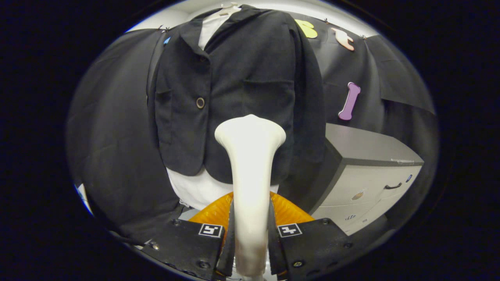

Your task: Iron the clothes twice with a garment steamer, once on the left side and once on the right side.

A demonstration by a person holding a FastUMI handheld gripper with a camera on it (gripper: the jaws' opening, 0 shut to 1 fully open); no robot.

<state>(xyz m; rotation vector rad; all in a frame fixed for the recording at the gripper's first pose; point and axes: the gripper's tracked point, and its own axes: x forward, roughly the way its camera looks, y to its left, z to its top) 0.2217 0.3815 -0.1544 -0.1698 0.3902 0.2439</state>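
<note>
A black jacket point(242, 97) hangs on a white hanger point(224, 11) over a white shirt point(195, 187), straight ahead of me. My gripper point(250, 242) is shut on the white handle of the garment steamer point(250, 164), both fingers pressing its sides. The steamer's flared head point(250, 132) points up at the lower right front panel of the jacket, just below its chest pocket; whether it touches the cloth I cannot tell. An orange ribbed part point(289, 210) shows behind the handle, just above the fingers.
A white cabinet with a dark top point(363, 156) and drawer handles stands to the right of the jacket. Black cloth point(113, 148) covers the wall behind and to the left.
</note>
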